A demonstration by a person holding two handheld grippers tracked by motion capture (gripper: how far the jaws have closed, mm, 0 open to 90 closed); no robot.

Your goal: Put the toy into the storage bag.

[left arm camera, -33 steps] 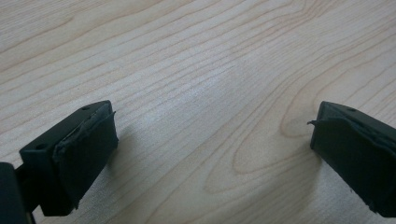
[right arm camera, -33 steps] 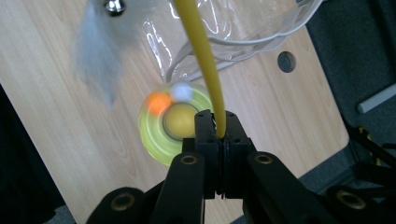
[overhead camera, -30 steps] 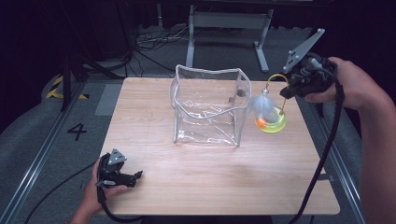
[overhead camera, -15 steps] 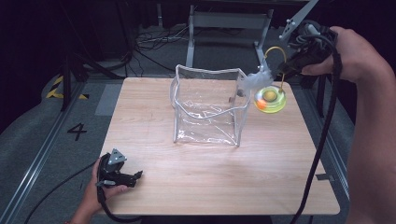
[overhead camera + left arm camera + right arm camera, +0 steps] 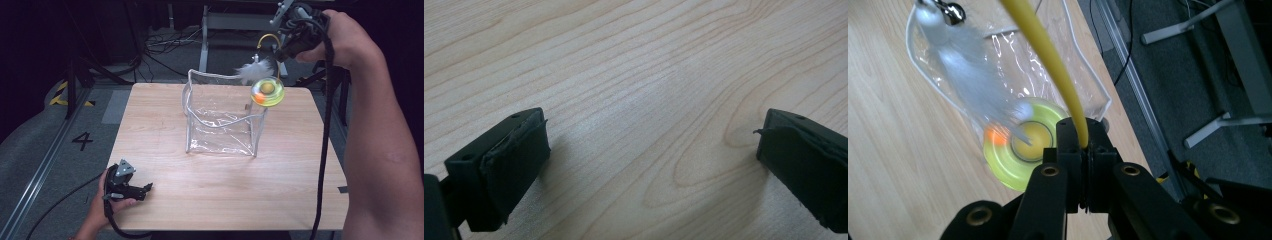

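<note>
Jaws of the left gripper [image 5: 145, 189] stand wide apart, resting low on the table [image 5: 165, 150] near its front left corner. A painted "4" [image 5: 82, 140] marks the floor beside it. Over the clear bag [image 5: 222, 117], the right gripper [image 5: 1083, 145] clamps the toy's yellow wire [image 5: 1048, 60], its green disc [image 5: 267, 92] and white feather [image 5: 255, 71] dangling above the bag's right rim.

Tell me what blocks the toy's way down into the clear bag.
Nothing visible does. The toy hangs from its yellow wire, pinched in the right gripper, above the bag's far right corner. The bag stands open-topped with nothing seen inside. The left gripper rests open at the table's near left edge, well clear.
</note>
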